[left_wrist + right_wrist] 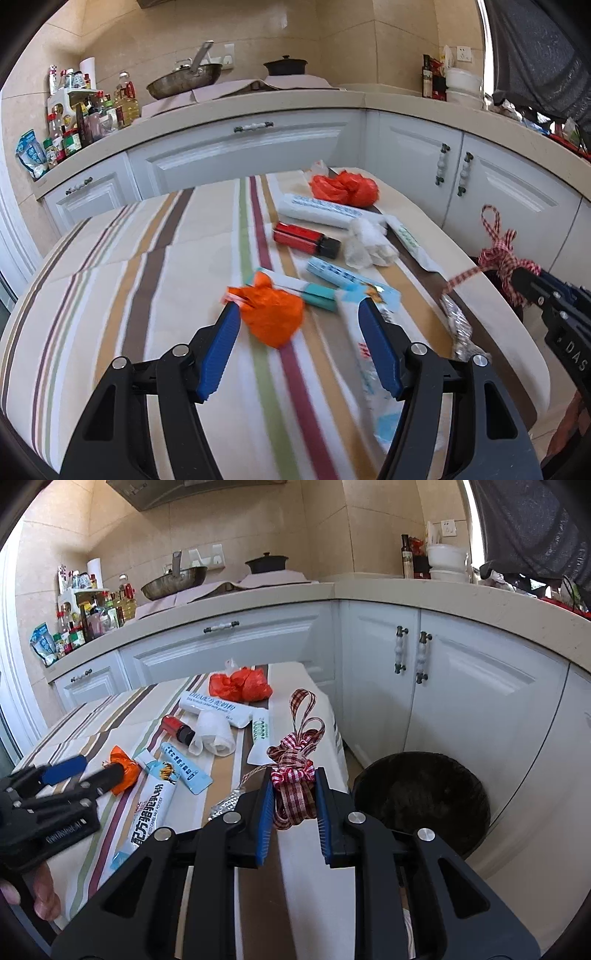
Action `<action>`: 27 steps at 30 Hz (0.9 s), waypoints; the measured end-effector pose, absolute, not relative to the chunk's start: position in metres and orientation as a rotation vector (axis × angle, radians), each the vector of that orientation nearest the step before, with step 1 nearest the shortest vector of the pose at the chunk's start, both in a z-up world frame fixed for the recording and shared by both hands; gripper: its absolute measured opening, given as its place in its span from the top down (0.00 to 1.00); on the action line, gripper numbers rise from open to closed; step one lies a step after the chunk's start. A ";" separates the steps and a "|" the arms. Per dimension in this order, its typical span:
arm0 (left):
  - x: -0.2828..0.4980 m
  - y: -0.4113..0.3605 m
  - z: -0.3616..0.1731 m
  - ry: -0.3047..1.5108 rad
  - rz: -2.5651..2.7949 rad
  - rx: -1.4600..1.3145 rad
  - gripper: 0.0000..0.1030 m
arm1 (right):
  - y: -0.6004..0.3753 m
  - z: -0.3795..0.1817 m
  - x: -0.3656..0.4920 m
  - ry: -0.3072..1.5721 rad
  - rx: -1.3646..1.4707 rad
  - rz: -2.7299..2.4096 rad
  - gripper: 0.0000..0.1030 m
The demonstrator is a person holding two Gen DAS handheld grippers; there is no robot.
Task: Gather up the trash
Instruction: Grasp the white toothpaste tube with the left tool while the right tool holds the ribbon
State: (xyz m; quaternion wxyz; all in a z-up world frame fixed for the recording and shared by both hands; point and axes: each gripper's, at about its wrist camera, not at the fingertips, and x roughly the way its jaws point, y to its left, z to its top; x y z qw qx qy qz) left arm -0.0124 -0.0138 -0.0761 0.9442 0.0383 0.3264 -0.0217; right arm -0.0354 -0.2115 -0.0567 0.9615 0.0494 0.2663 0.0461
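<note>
My left gripper (299,314) hangs just above a table covered by a striped cloth (166,266), its two blue fingers spread wide, with a crumpled orange wrapper (271,314) lying on the cloth between the tips, nearer the left finger; whether that finger touches it I cannot tell, as the view is blurred. My right gripper (293,790) is closed narrowly on a bundle of red-and-white checked ribbon (291,775), loops of it standing up above the fingers, held over the table's right edge. Beside that edge, on the floor against white cabinets (461,686), stands a dark round bin (421,794), close to the ribbon but not under it. More litter lies on the cloth: a red plastic bag (345,186) at the far end, a white packet with blue print (317,210), a red tube with a black cap (306,240), crumpled white tissue (367,243), light blue sachets (332,275), and a silver foil strip (458,325) near the right edge.
</note>
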 end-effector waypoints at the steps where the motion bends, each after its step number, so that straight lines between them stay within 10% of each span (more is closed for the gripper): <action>1: -0.013 -0.016 -0.077 0.671 -0.044 0.076 0.37 | -0.215 -0.057 -0.037 0.537 0.107 0.095 0.80; 14: -0.021 -0.054 -0.103 0.740 -0.064 0.125 0.36 | -0.240 -0.065 -0.053 0.525 0.163 0.104 0.80; 19: -0.023 -0.051 -0.109 0.757 -0.075 0.120 0.63 | -0.241 -0.067 -0.056 0.521 0.169 0.092 0.80; 27: -0.034 -0.046 -0.107 0.718 -0.093 0.132 0.65 | -0.234 -0.066 -0.057 0.524 0.155 0.075 0.80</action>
